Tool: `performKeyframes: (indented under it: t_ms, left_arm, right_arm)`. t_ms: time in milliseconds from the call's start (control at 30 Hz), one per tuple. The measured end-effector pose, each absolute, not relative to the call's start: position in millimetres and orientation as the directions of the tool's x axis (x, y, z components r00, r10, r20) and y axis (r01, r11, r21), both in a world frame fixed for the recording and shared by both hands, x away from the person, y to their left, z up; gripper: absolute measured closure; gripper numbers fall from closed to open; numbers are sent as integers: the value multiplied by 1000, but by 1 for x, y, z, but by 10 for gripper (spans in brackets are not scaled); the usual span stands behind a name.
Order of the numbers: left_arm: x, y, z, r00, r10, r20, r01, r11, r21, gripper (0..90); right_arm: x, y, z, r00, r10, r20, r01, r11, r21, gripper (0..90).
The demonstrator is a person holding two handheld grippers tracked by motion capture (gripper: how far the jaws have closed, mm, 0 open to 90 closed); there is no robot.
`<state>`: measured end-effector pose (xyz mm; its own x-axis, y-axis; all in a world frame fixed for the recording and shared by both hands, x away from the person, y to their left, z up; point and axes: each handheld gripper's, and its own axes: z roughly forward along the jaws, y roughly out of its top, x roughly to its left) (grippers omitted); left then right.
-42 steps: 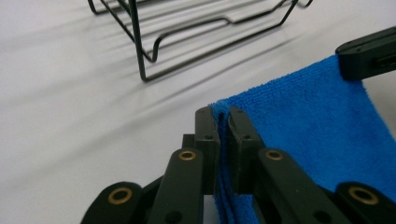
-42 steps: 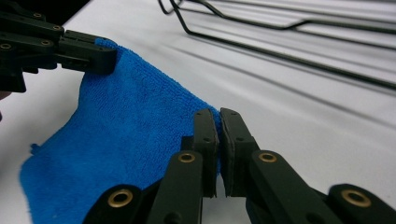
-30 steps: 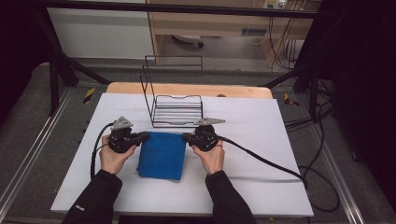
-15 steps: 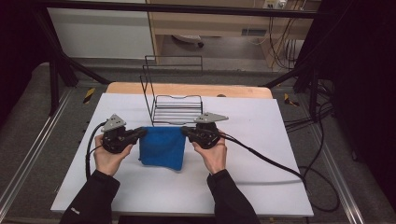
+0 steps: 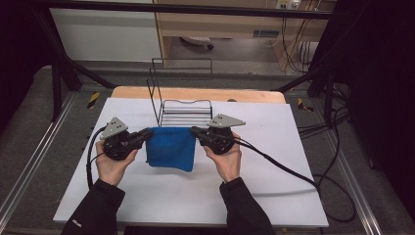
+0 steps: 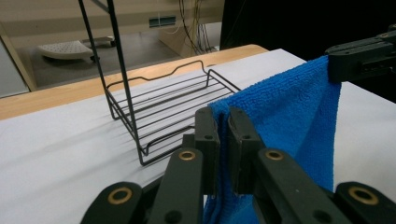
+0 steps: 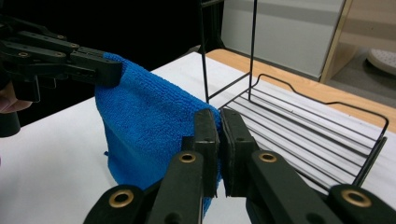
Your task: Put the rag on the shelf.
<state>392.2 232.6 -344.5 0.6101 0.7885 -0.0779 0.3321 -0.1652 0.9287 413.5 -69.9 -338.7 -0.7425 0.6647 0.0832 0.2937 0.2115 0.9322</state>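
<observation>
1. Blue cloth [image 5: 170, 148] hangs stretched between the two grippers, just in front of the black wire rack [image 5: 182, 105], on the person's side of it.
2. Its top edge runs level from one gripper to the other, close to the rack's front rail; the lower part drapes down toward the white table [image 5: 274, 186].
3. Whether the bottom hem touches the table cannot be told.
4. Left gripper [image 5: 145, 135], to the left of the rack's front, has its jaws clenched on the cloth's left upper corner; in the left gripper view the fabric [image 6: 285, 116] is pinched between the two black pads.
5. Right gripper [image 5: 195, 132], near the rack's front right corner, grasps the opposite upper corner, jaws pressed together on the fabric [image 7: 144, 121].
6. Rack stands empty-shelved beyond the cloth, its tall wire back rising on the far side.
</observation>
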Motion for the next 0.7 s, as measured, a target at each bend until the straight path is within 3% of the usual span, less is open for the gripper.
performKeyframes:
  t_ms: [700]
  left_arm:
    - [392, 215, -306, 627, 777, -60, 233, -113, 966, 839]
  right_arm:
    - [402, -87, -294, -728, 686, 7, 187, 188, 964, 869]
